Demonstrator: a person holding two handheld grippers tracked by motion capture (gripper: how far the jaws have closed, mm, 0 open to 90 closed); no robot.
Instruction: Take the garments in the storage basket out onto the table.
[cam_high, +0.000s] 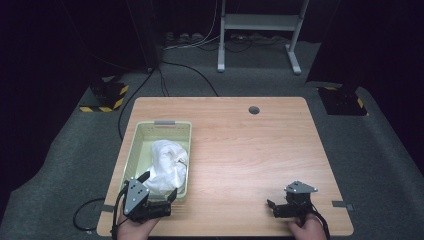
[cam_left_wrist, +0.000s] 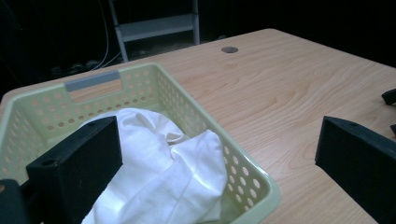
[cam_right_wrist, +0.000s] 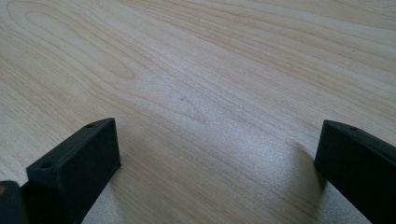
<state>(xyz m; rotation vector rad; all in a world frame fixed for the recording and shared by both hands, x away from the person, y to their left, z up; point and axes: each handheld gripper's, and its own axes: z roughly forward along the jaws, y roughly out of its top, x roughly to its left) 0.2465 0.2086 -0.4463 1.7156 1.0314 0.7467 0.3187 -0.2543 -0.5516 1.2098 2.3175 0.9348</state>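
Note:
A pale green perforated basket (cam_high: 134, 150) stands on the left half of the wooden table (cam_high: 250, 150), with a crumpled white cloth (cam_high: 167, 165) lying in it. My left gripper (cam_high: 159, 186) is open at the basket's near end, one jaw over the cloth and the other outside the near right corner. In the left gripper view the left gripper (cam_left_wrist: 217, 140) straddles the basket's rim (cam_left_wrist: 261, 184), with the cloth (cam_left_wrist: 163, 177) just ahead. My right gripper (cam_high: 271, 207) is open near the table's front right edge. Under the right gripper (cam_right_wrist: 217, 144) is bare wood.
A small round hole (cam_high: 254, 109) sits near the table's far edge. Behind the table, on the grey carpet, stand a white metal frame (cam_high: 260, 22), cables (cam_high: 190, 70) and two black bases with yellow stripes (cam_high: 106, 97). The right gripper's tip (cam_left_wrist: 390, 95) shows at the left gripper view's edge.

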